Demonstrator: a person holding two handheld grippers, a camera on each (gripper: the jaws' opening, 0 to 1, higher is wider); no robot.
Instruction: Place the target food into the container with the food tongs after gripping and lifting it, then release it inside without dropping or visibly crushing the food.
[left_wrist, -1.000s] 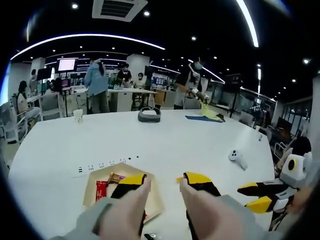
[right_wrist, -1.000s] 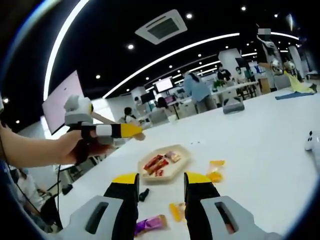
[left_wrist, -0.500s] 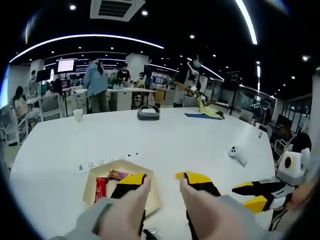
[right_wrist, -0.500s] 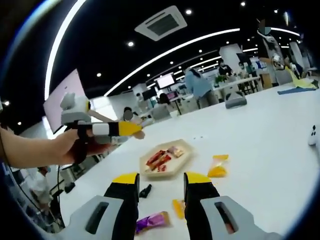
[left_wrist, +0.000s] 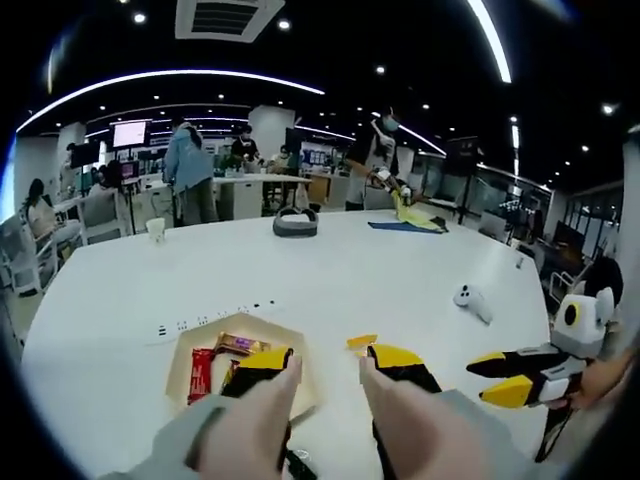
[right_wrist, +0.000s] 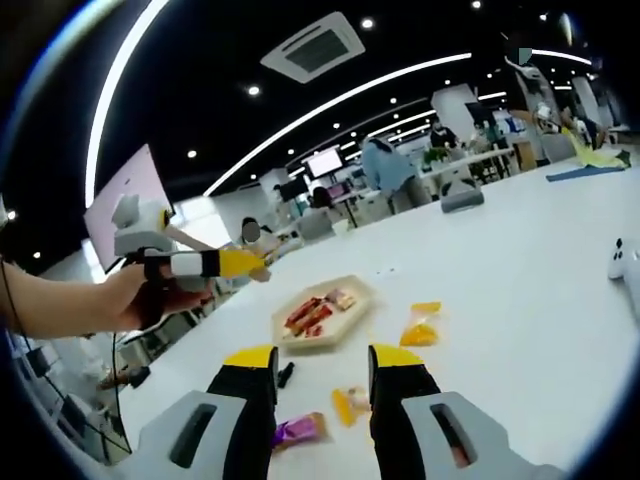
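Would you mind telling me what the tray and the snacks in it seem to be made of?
The tray looks like matte pale wood or pressed fibre: flat beige, no shine, though plastic is possible. The snacks appear wrapped in glossy plastic film, given their bright red print.

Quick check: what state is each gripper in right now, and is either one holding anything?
Left gripper: open, jaws apart, holding nothing.
Right gripper: open, jaws apart, holding nothing.

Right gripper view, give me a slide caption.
Open right gripper above loose snack packets, hexagonal tray of wrapped snacks ahead on white table.
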